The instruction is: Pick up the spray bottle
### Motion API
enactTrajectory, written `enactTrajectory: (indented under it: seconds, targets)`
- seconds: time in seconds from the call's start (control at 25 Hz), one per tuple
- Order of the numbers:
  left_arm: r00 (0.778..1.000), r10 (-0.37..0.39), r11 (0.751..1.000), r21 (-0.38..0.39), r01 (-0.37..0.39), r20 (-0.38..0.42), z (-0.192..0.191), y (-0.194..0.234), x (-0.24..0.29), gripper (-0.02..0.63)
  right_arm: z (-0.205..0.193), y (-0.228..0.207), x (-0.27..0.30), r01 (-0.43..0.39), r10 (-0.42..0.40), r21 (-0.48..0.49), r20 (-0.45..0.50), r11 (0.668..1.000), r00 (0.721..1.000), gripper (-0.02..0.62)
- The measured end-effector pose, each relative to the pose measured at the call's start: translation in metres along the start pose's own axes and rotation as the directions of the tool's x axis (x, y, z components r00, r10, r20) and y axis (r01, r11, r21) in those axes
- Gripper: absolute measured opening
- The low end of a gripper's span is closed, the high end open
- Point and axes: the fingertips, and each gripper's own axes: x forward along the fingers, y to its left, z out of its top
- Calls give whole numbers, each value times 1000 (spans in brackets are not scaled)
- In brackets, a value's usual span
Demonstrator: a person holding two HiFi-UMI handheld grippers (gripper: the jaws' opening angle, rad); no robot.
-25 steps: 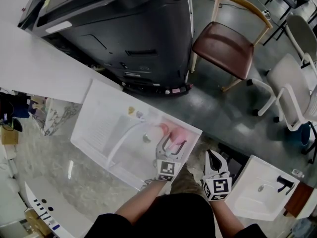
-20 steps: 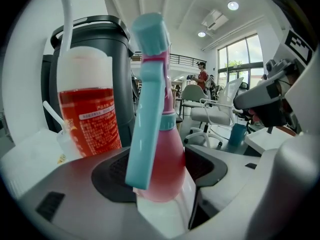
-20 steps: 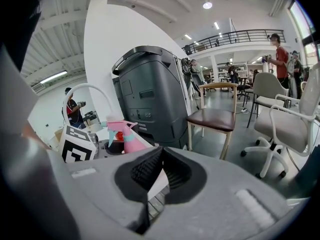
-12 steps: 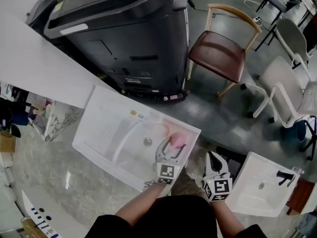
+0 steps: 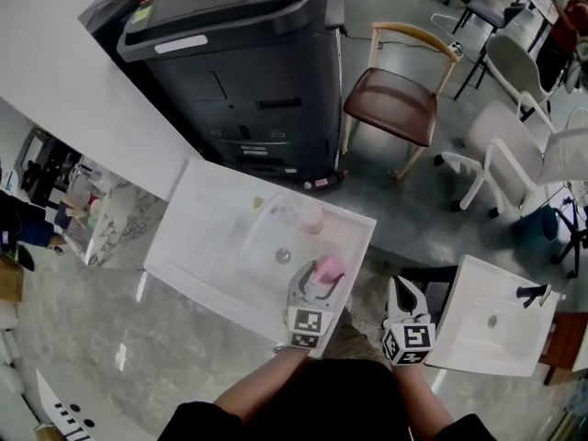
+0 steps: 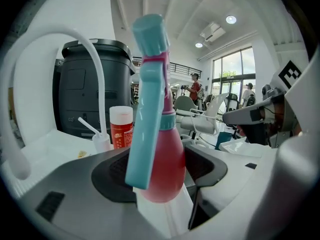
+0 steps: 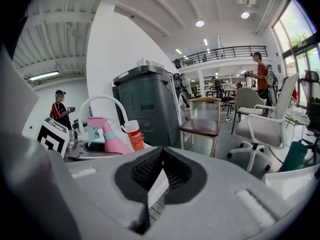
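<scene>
Spray bottle (image 6: 162, 159): pink body, teal trigger head and collar. Small bottle (image 6: 121, 128) behind it: orange-red, white cap. Sink (image 5: 197, 237): white. Left gripper (image 5: 318, 285) and right gripper (image 5: 401, 294): pale grey, black pads, black-and-white square markers. Far printer (image 5: 248, 72): dark grey. Chair (image 5: 390, 99): brown seat, light wood frame. Near-left counter (image 5: 83, 338): marbled grey.

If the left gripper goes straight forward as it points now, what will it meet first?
The spray bottle: it stands between the jaws of the left gripper, directly in its line. Past it, probably farther back, stands a small red bottle, slightly to the left.
</scene>
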Motion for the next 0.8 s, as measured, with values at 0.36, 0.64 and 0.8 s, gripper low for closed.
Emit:
enactTrajectory:
  seconds: [0.36,0.64,0.8]
  targets:
    - [997,-47,998,34,45,59,-13,-20,-116,308,-14,81,-78,33,-32,-14,55,999,998,-2]
    - [993,-29,999,-10,30,115,-17,-17,-186,308,-23,124,-122,34,-30,-40,83,999,996,-2]
    - [991,-30,1000,-2,30,131,-17,-19,-215,308,-27,139,-141,47,-42,-65,84,997,996,-3]
